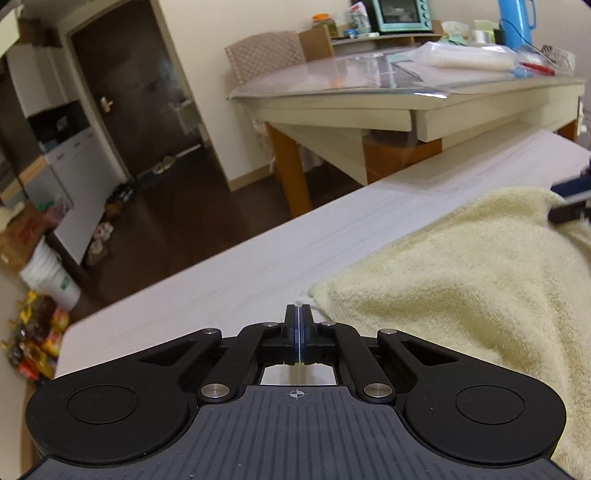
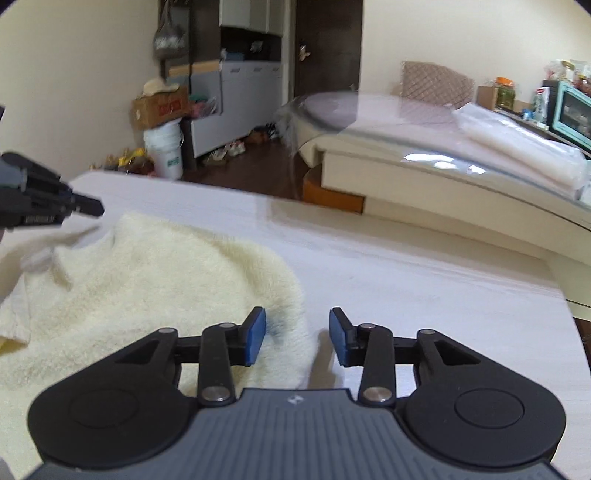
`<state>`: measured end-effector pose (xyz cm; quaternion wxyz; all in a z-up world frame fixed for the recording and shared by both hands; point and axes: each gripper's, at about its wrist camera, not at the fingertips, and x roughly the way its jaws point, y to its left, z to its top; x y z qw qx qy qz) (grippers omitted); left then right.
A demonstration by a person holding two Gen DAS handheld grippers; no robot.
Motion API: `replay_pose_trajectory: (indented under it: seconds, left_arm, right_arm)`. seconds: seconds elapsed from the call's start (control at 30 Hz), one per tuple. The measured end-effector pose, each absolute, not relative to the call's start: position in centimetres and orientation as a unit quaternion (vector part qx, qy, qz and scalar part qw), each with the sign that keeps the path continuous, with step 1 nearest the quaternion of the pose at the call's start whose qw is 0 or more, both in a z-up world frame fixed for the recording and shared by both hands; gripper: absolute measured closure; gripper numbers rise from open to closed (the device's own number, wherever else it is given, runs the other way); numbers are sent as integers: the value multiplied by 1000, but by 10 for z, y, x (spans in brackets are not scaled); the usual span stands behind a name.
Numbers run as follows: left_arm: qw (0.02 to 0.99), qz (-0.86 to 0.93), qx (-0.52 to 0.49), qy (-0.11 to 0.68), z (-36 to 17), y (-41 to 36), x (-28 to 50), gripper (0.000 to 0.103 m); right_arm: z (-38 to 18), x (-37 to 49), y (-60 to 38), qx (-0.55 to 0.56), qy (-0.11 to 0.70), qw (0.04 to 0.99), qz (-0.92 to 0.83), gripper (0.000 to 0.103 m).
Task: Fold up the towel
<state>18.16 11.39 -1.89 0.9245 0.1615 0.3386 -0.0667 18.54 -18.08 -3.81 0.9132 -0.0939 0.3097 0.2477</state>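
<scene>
A cream terry towel (image 1: 461, 295) lies rumpled on the white table (image 1: 221, 288). My left gripper (image 1: 297, 314) is shut, pads together, and its tips sit just left of the towel's near corner; I cannot tell whether a thin edge is pinched. The right wrist view shows the left gripper (image 2: 94, 208) hanging over the towel's (image 2: 147, 295) far left part. My right gripper (image 2: 297, 332) is open. The towel's right edge lies between its blue pads (image 2: 255, 339), which do not press on it. In the left wrist view the right gripper (image 1: 565, 210) sits at the towel's far right corner.
Beyond the white table's far edge stands a second table (image 1: 369, 85) under clear plastic, with a chair (image 1: 266, 55), a teal oven (image 1: 402, 14) and a blue jug (image 1: 513, 22). A white bucket (image 1: 48, 277), snack bags (image 1: 33, 343) and shoes lie on the dark floor.
</scene>
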Motion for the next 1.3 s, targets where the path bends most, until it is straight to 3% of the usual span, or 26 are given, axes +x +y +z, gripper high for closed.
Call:
replay_pose_trajectory:
  seconds: [0.07, 0.27, 0.53, 0.57, 0.67, 0.77, 0.97, 1.03, 1.13, 1.3]
  left_arm:
    - [928, -76, 153, 332, -15, 112, 183, 102]
    - [930, -136, 129, 315, -6, 93, 174, 102]
    - [909, -221, 140, 324, -20, 59, 148, 102]
    - [907, -222, 144, 328, -23, 58, 147, 102]
    - [904, -221, 145, 336, -29, 58, 142, 102]
    - [905, -217, 139, 339, -31, 61, 137, 101]
    - [907, -213, 132, 338, -33, 59, 135, 102]
    - [908, -213, 130, 337, -34, 60, 136, 102]
    - [910, -213, 123, 335, -35, 63, 134, 101]
    - [911, -211, 118, 334, -35, 63, 134, 101]
  right_arm:
    - [-37, 184, -177, -112, 308, 912, 245, 73]
    - [-34, 195, -185, -187, 271, 927, 181, 72]
    - [-31, 199, -209, -93, 301, 930, 192, 72]
    - [-33, 201, -212, -84, 307, 928, 194, 74]
    - [-36, 198, -204, -92, 306, 925, 203, 90]
    - [-36, 184, -186, -128, 288, 923, 222, 95]
    - [-46, 130, -145, -296, 204, 890, 280, 91]
    - [-43, 127, -147, -282, 209, 891, 289, 91]
    - [-34, 130, -159, -227, 229, 896, 304, 80]
    - [-28, 119, -165, -194, 251, 878, 359, 78]
